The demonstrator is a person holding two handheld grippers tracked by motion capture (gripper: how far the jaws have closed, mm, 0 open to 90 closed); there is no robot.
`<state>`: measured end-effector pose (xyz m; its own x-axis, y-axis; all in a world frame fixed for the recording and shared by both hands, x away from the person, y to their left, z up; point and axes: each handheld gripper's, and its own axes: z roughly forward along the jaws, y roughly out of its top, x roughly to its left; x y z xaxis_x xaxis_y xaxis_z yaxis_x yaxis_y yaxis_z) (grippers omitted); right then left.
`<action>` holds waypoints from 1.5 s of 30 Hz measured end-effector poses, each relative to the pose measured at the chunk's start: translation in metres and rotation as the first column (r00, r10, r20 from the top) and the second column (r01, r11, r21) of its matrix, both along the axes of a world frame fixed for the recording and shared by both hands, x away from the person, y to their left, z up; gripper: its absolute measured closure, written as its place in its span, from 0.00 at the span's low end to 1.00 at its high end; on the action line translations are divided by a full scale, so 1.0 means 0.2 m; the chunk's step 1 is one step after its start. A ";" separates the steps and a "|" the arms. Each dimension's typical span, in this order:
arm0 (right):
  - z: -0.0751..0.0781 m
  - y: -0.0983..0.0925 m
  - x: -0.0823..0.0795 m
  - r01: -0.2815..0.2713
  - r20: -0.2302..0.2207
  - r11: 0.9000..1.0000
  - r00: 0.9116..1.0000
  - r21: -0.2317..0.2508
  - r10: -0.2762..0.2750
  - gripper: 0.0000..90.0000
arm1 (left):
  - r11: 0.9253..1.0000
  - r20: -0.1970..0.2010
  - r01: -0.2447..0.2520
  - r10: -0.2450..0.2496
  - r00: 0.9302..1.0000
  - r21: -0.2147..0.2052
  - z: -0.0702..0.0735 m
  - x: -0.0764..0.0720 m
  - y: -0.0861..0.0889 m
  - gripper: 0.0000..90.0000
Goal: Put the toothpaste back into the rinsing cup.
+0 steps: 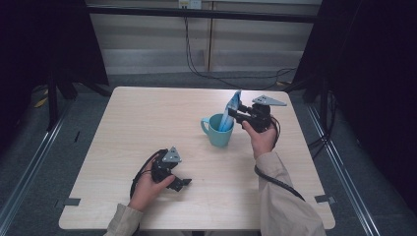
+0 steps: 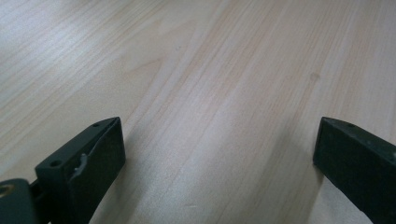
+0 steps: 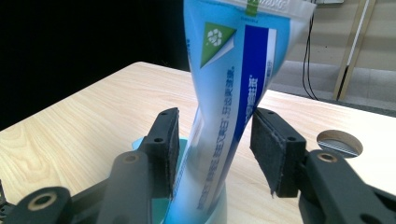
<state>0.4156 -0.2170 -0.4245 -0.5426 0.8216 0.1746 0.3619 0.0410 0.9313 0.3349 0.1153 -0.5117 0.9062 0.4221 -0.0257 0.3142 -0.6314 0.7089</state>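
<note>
A teal mug (image 1: 218, 130) stands right of the table's middle, its handle to the left. A blue and white toothpaste tube (image 1: 231, 110) stands in it, leaning up and to the right. My right gripper (image 1: 235, 115) is at the tube's upper half from the right. In the right gripper view the tube (image 3: 233, 93) rises between the two pads of that gripper (image 3: 215, 135), which is open, with a narrow gap at the left pad; the mug's rim (image 3: 140, 142) shows below. My left gripper (image 1: 183, 183) rests open near the front of the table, with bare wood between its jaws (image 2: 219, 144).
The light wooden table (image 1: 147, 123) has dark floor around it and dark curtains at both sides. A round hole (image 3: 339, 142) shows in the tabletop beyond the right gripper. Cables trail from both grippers toward the person.
</note>
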 end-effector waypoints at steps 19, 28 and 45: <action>-0.02 -0.03 -0.02 0.009 -0.034 1.000 0.999 -0.016 -0.009 0.43 | 1.000 -0.003 -0.007 0.007 1.000 -0.005 0.00 0.00 0.00 0.02; -0.03 -0.04 -0.03 -0.002 -0.070 0.999 0.998 -0.042 -0.001 0.28 | 1.000 -0.003 -0.008 0.008 1.000 -0.006 0.00 0.00 0.00 0.02; -0.05 -0.05 -0.08 -0.030 -0.101 0.995 0.995 -0.095 0.021 0.19 | 1.000 -0.003 -0.009 0.009 1.000 -0.006 0.00 0.00 0.00 0.02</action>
